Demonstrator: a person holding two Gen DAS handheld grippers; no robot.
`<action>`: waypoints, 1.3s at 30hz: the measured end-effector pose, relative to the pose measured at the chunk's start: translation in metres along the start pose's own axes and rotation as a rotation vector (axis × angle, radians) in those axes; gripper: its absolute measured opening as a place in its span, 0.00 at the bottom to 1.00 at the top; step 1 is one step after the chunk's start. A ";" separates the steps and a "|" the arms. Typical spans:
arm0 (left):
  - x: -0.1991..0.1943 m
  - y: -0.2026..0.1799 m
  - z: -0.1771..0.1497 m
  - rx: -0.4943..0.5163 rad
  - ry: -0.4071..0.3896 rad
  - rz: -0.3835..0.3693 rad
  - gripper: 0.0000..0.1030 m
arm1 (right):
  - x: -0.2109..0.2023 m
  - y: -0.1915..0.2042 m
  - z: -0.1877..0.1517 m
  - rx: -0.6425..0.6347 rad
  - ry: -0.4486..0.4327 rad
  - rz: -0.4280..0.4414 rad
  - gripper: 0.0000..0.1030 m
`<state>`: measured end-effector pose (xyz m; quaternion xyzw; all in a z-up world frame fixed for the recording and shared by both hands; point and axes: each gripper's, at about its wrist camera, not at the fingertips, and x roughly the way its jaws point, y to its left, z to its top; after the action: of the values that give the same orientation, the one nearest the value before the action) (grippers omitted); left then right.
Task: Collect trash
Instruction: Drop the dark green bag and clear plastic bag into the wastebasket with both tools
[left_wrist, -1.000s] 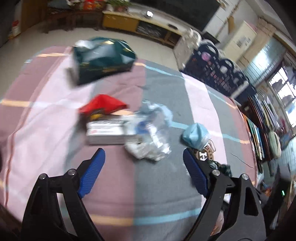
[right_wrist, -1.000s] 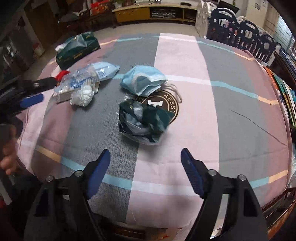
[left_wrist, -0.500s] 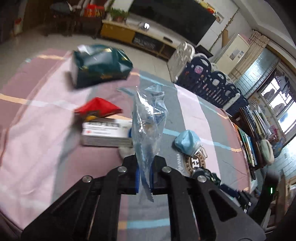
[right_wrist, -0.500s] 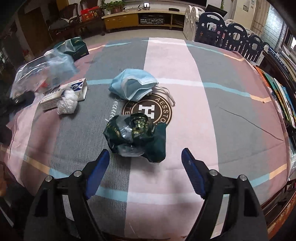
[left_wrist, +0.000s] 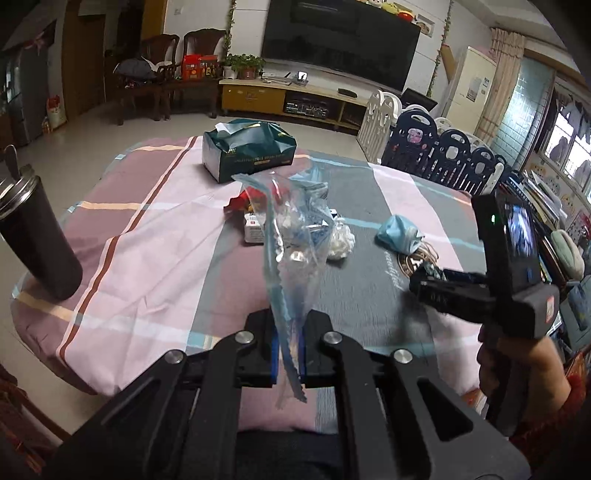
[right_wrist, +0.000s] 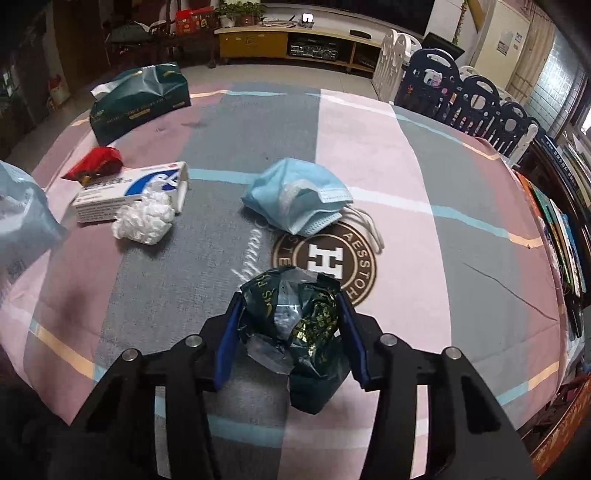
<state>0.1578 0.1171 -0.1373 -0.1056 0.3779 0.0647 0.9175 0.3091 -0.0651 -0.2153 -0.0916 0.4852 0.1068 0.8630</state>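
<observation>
Left gripper (left_wrist: 287, 352) clamps clear bag (left_wrist: 291, 236), frame center; right gripper (right_wrist: 291, 332) squeezes green wrapper (right_wrist: 299, 325), lower center. Mask (right_wrist: 299, 194), tissue wad (right_wrist: 144, 218), box (right_wrist: 129, 190), red wrapper (right_wrist: 96, 162) left uncollected.

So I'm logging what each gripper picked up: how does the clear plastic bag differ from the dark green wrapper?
The clear plastic bag is see-through and long, standing up from the shut left gripper, pinched at its lower end. The dark green wrapper is opaque with gold print, crumpled into a wad, gripped around its sides by the right gripper. The bag hangs clear of the tablecloth; whether the wrapper does is unclear. Both are held plastic trash.
</observation>
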 end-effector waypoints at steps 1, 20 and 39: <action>-0.001 -0.002 -0.001 -0.001 0.000 -0.002 0.08 | -0.007 0.003 0.001 -0.002 -0.016 0.007 0.47; -0.075 -0.055 -0.024 0.088 -0.074 -0.136 0.08 | -0.149 -0.061 -0.060 0.110 -0.152 -0.012 0.47; -0.100 -0.100 -0.044 0.182 -0.054 -0.236 0.08 | -0.136 -0.128 -0.188 0.172 0.161 -0.068 0.53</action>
<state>0.0773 0.0059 -0.0825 -0.0637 0.3422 -0.0754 0.9344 0.1211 -0.2500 -0.1882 -0.0420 0.5569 0.0278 0.8291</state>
